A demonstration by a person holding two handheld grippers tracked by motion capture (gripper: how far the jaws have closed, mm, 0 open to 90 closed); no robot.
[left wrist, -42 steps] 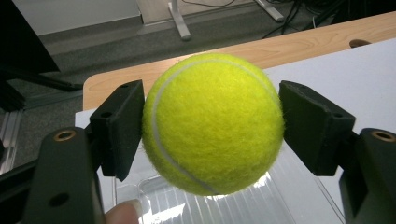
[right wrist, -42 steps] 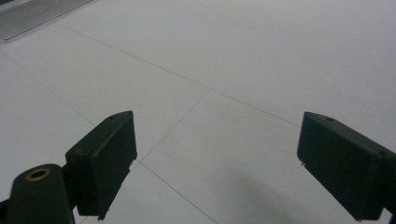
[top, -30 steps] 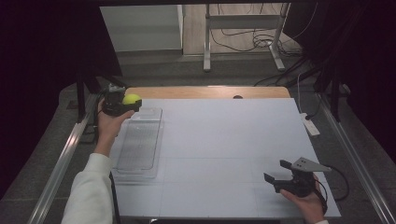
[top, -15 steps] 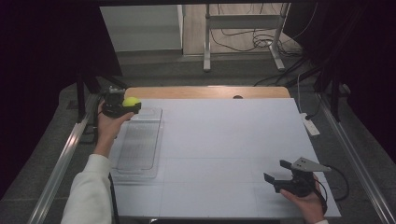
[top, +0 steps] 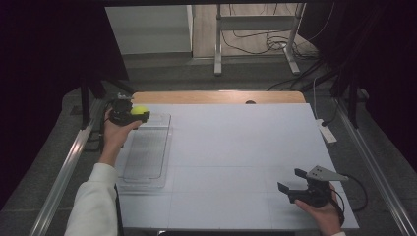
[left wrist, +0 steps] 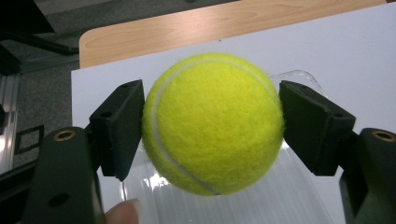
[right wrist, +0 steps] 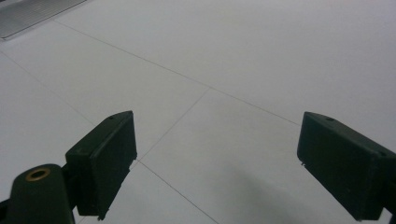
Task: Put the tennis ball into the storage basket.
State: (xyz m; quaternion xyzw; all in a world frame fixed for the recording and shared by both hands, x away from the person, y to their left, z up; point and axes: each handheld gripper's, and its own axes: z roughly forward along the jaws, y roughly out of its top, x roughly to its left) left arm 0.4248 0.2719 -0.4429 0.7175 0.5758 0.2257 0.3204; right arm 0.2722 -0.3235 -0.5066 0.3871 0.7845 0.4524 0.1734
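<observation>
A yellow-green tennis ball (left wrist: 212,122) sits clamped between the two black jaws of my left gripper (left wrist: 211,123). In the high view that ball (top: 139,110) and left gripper (top: 138,114) hang over the far end of a clear plastic tray (top: 145,152) at the table's left side. The tray's ribbed floor (left wrist: 280,200) shows beneath the ball. My right gripper (top: 291,180) rests near the table's front right, held by a hand, jaws wide apart. Between its fingers (right wrist: 105,158) lies only the white tabletop (right wrist: 219,84).
The white table surface (top: 236,147) has faint grid lines and a wooden strip (top: 216,97) along its far edge. A small white object (top: 326,132) lies at the right edge. Metal rails (top: 64,177) flank the table. A tray corner (right wrist: 28,14) shows in the right gripper view.
</observation>
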